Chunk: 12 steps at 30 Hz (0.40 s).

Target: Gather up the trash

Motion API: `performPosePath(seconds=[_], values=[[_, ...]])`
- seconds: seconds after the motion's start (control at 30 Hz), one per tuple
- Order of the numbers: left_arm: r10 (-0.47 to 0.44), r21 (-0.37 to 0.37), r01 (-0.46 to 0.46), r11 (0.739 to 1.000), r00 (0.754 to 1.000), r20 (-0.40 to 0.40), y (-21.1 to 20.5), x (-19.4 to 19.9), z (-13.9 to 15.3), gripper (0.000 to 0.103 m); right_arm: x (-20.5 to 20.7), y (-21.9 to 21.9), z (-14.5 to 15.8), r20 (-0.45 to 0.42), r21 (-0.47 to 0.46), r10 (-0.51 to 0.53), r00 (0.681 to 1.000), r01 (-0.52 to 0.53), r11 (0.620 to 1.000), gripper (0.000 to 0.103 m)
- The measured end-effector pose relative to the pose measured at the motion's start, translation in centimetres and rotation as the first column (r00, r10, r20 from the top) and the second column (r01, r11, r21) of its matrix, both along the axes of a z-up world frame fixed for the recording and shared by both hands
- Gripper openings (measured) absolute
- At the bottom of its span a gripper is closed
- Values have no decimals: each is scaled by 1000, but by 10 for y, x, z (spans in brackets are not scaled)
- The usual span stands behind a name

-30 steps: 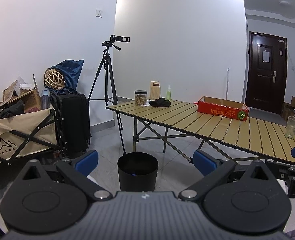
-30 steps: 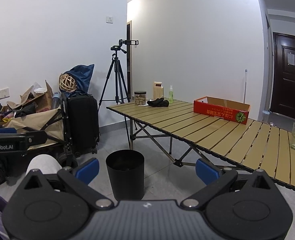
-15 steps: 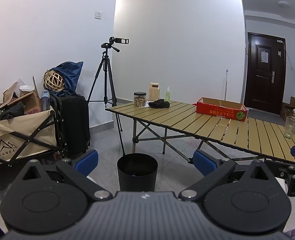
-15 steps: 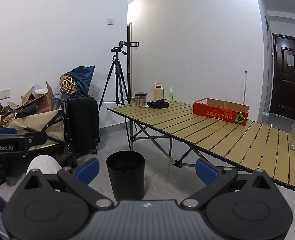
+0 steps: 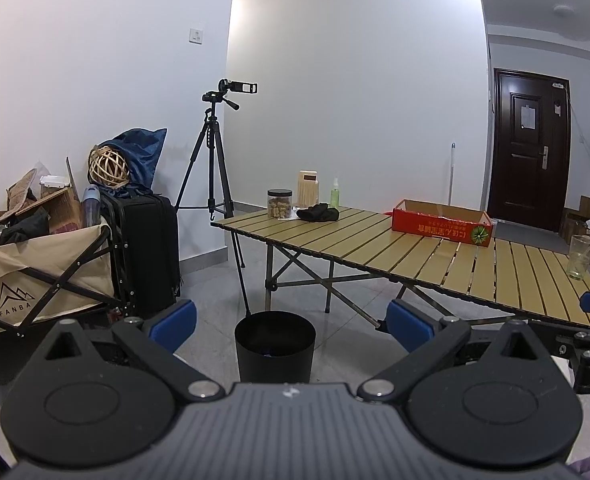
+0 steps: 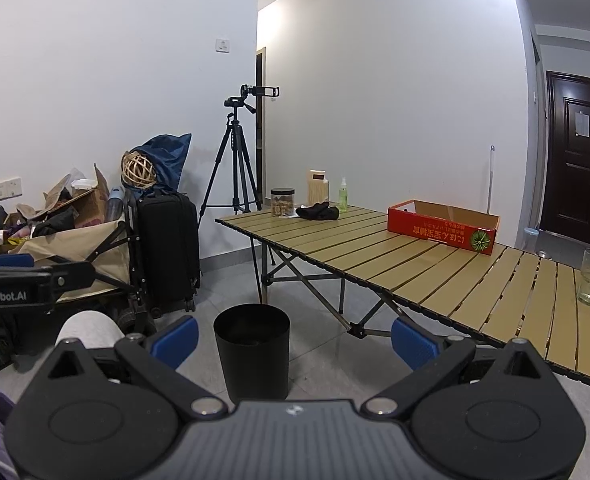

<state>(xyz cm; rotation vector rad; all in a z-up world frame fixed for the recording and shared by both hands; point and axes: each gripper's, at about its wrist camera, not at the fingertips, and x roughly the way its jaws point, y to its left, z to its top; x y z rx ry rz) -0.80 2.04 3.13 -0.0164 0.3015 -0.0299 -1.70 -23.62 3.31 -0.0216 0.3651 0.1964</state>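
Both grippers, left (image 5: 291, 322) & right (image 6: 294, 336), spread apart w/ nothing held, aimed at bin (image 5: 275, 346) on floor by table (image 5: 415, 248); prob. between pickups, next needs finding trash, none obvious.

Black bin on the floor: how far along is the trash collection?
Done: the round black plastic bin already holds something bluish at its bottom, hard to identify. In hand: nothing; the left gripper and right gripper both have jaws open and empty. Left: possibly the crumpled black item on the slatted yellow folding table.
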Motion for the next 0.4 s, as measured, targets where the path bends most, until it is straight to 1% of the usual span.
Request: performPosePath(seconds=[0.4], values=[[4,-3,-4,1000,1000,10,-2,-2,0,103,-1,-1,2,2,-3,8,1000,-8,1000,103]])
